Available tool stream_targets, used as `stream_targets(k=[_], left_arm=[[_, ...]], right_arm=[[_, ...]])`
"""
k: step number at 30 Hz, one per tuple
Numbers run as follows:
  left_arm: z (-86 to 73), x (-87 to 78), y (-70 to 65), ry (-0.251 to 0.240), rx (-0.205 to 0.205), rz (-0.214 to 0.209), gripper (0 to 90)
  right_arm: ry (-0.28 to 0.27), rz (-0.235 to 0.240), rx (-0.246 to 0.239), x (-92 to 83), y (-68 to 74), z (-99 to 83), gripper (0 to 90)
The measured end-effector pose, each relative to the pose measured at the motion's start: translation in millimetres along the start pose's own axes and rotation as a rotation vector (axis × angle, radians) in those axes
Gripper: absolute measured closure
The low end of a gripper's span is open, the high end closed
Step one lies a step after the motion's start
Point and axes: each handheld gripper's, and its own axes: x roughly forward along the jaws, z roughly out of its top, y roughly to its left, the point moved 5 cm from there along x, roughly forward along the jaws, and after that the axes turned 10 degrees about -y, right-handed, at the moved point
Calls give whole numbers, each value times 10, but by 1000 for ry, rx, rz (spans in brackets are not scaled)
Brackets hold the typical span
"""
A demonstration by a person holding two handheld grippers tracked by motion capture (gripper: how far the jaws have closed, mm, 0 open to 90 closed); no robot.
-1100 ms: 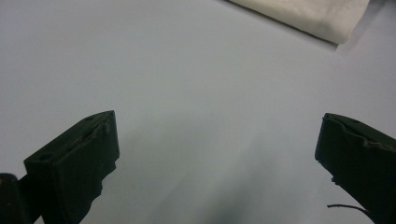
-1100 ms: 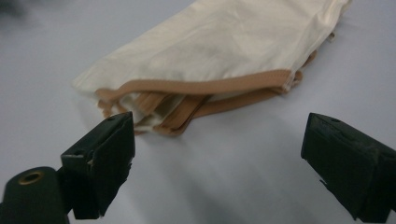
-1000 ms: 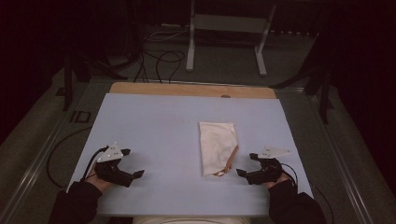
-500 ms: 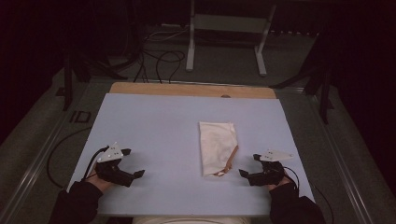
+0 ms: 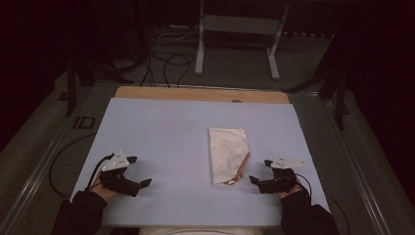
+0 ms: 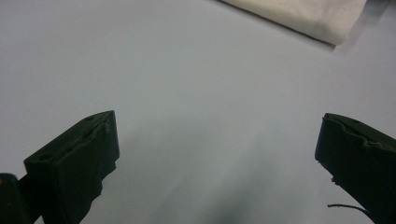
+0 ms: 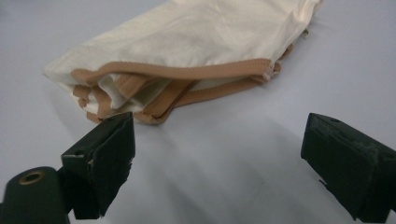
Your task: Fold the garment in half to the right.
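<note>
The surface (image 5: 161, 142) is the largest thing here: one pale blue-grey sheet lying on a wooden board whose far edge (image 5: 195, 94) stays uncovered. It gives a flat, plain place for work with fabric.

On it lies one folded cream cloth bag (image 5: 226, 154), right of the middle and nearer to the person's side. It is flat, with its long side running away from the person. Its tan straps (image 5: 241, 169) come out at the near right corner, so this corner is probably the natural place to catch it. In the right gripper view the straps (image 7: 177, 77) show as several folded bands, tucked partly under the cream cloth.

There are two grippers, one in each hand. The right hand-held gripper (image 5: 255, 182) rests low near the near edge, just beside the strap corner but apart from it; its jaws are spread wide and hold nothing, and they point at the bag (image 7: 196, 32). I judge it is placed for reaching the straps. The left hand-held gripper (image 5: 145, 183) is well apart from the bag, also with jaws spread and empty, seemingly waiting.
</note>
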Motion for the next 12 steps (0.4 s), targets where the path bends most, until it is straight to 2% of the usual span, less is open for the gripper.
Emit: stream_targets(k=[12], left_arm=[[3,15,-20,-2,6,-2,3]], right_arm=[[12,15,-3,3,19,-19,101]])
